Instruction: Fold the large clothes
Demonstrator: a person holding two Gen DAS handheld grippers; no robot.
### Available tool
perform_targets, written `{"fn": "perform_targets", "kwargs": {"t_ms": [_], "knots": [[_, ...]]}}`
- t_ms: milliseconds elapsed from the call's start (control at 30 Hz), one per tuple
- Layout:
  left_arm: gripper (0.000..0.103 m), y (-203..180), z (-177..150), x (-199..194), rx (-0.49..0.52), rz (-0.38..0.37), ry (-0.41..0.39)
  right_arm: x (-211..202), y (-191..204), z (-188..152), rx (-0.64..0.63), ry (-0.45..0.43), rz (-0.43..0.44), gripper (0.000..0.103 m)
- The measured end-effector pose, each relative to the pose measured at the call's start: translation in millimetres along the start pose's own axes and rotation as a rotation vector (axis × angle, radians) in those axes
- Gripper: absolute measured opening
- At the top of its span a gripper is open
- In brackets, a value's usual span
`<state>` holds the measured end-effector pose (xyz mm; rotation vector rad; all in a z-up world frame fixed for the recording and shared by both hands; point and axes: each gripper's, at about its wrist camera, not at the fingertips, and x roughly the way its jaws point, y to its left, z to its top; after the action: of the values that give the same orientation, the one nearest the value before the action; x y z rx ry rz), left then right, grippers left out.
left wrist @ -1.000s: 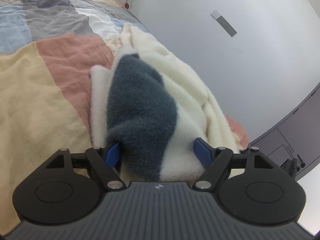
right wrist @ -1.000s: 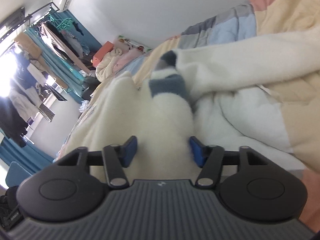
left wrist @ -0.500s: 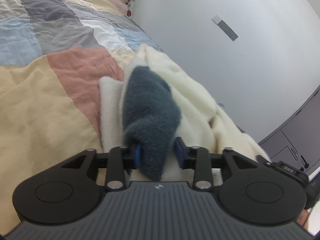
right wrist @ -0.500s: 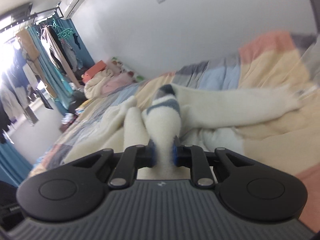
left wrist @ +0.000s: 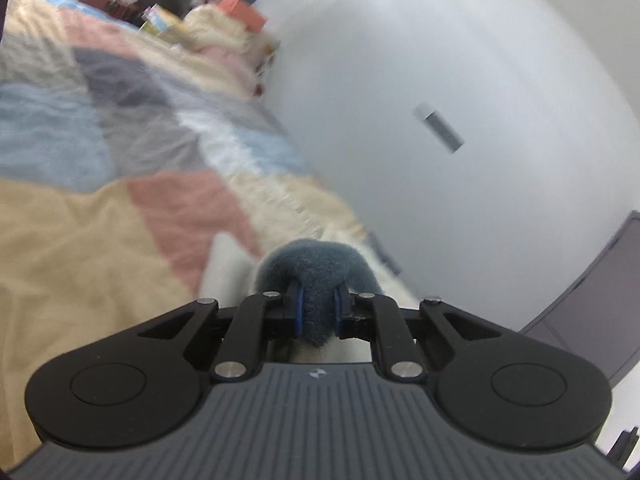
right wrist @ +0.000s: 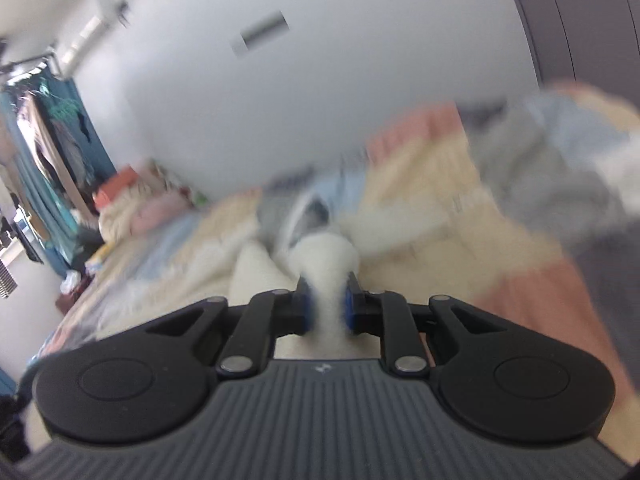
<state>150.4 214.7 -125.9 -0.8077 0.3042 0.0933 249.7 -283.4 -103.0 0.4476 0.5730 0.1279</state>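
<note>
A fluffy cream garment [left wrist: 298, 204] with a dark blue-grey patch [left wrist: 316, 264] lies along the wall side of a patchwork quilt [left wrist: 80, 240]. In the left wrist view my left gripper [left wrist: 319, 304] is closing its jaws, and its blue pads pinch a bunched fold of the blue-grey patch. In the blurred right wrist view my right gripper [right wrist: 326, 300] is shut on a cream fold of the garment [right wrist: 326, 252], lifted off the quilt [right wrist: 420, 184]. The rest of the garment trails away over the bed; its grey-striped part [right wrist: 312, 208] shows just beyond the fold.
A pale wall [left wrist: 440, 80] runs along the bed's right side, with a dark cabinet [left wrist: 592, 300] by it. Piled bedding and boxes [left wrist: 216, 28] sit at the far end of the bed. Hanging clothes [right wrist: 44, 144] and an air conditioner [right wrist: 92, 32] fill the left.
Both grippers closed on folds of the fluffy garment and lifted them off the bed. The views tilted upward, showing more wall and far room.
</note>
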Motion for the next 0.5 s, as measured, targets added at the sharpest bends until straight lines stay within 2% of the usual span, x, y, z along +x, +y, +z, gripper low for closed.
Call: {"fn": "perform_targets", "kwargs": {"t_ms": [100, 200, 267, 367, 500], "knots": [[0.015, -4, -6, 17, 0.063, 0.090, 0.048, 21, -9, -14, 0.019, 0.108, -0.052, 0.019], [0.015, 0, -9, 35, 0.105, 0.181, 0.072, 38, -24, -22, 0.109, 0.162, -0.074, 0.019], [0.015, 6, -13, 49, 0.110, 0.242, 0.107, 49, -30, -29, 0.126, 0.191, -0.099, 0.019], [0.015, 18, -21, 60, 0.124, 0.293, 0.153, 65, -32, -36, 0.133, 0.227, -0.123, 0.020], [0.016, 23, -22, 63, 0.111, 0.299, 0.173, 69, -26, -39, 0.119, 0.226, -0.144, 0.022]]}}
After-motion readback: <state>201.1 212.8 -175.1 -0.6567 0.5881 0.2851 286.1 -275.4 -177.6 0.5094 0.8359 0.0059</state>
